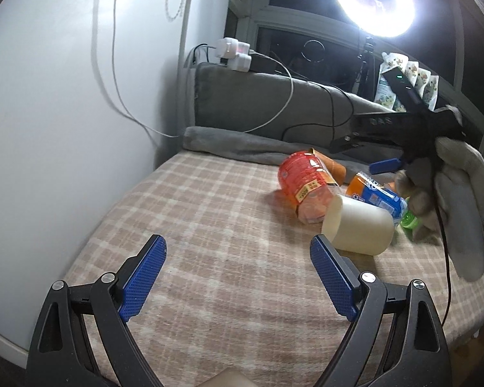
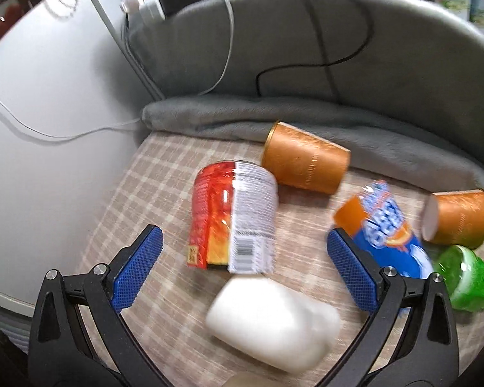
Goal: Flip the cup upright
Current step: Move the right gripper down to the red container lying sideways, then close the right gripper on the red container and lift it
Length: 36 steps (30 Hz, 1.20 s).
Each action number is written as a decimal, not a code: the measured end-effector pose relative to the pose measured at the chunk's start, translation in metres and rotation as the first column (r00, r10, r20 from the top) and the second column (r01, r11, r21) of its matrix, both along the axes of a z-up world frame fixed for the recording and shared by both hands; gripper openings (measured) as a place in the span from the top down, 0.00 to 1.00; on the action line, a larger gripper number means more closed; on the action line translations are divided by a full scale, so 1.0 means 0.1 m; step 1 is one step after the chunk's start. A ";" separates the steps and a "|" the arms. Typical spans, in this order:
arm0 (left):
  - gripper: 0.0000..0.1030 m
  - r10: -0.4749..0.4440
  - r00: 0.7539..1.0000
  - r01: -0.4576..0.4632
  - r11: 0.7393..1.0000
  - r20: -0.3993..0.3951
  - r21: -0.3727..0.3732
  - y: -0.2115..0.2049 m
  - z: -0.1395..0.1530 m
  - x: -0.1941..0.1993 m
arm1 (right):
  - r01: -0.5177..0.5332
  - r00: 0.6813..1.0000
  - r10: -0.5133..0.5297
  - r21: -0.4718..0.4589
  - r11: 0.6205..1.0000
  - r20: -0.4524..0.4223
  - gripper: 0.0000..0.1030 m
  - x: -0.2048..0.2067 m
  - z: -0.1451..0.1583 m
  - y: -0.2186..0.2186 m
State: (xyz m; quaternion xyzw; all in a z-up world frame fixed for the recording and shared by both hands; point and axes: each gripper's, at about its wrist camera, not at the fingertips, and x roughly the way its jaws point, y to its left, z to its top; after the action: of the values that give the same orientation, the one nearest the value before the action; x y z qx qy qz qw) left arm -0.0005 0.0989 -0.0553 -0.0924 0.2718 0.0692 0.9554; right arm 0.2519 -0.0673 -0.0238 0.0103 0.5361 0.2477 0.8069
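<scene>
A cream cup (image 1: 358, 227) lies on its side on the checked blanket (image 1: 209, 225), mouth toward the left. In the right wrist view the cup (image 2: 271, 319) is blurred and lies low between the fingers. My left gripper (image 1: 238, 277) is open and empty, its right fingertip just left of the cup's mouth. My right gripper (image 2: 245, 271) is open and empty above the cup. It shows in the left wrist view (image 1: 403, 164) held by a gloved hand, behind the cup.
A red cup-noodle tub (image 2: 235, 216), two orange cups (image 2: 303, 164) (image 2: 458, 216), a blue-orange packet (image 2: 387, 229) and a green cup (image 2: 468, 277) lie close around the cream cup. A grey cushion (image 2: 306, 64), cables and a wall (image 1: 64, 129) border the blanket. A ring light (image 1: 374, 0) shines behind.
</scene>
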 end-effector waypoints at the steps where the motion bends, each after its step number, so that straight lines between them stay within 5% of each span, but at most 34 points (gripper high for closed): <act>1: 0.12 0.002 1.000 -0.002 1.000 0.001 -0.002 0.02 0.00 -0.01 | -0.005 1.000 0.005 -0.016 1.000 -0.017 0.00 0.05 -0.04 0.06; 6: 0.12 0.023 1.000 -0.023 1.000 0.009 -0.017 0.14 0.00 -0.05 | 0.000 0.993 -0.006 -0.052 0.999 -0.116 0.00 0.26 -0.25 0.26; 17: 0.12 0.068 0.998 -0.067 0.997 0.014 -0.040 0.34 -0.01 -0.10 | -0.086 0.987 0.061 -0.168 0.982 -0.151 0.00 0.31 -0.53 0.63; 23: 0.12 0.078 0.997 -0.077 0.996 0.018 -0.039 0.38 0.00 -0.12 | -0.118 0.981 0.085 -0.185 0.976 -0.176 0.15 0.29 -0.62 0.72; 36: 0.12 0.083 0.996 -0.083 0.996 0.023 -0.025 0.38 0.04 -0.17 | -0.162 0.985 0.153 -0.108 0.981 -0.083 0.17 0.17 -0.29 0.72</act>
State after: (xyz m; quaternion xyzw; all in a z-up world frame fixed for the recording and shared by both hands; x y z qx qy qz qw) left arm -0.0173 0.1369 -0.0510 -0.1159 0.2568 0.1045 0.9538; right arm 0.2690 0.0043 -0.0531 -0.0693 0.5781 0.2790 0.7636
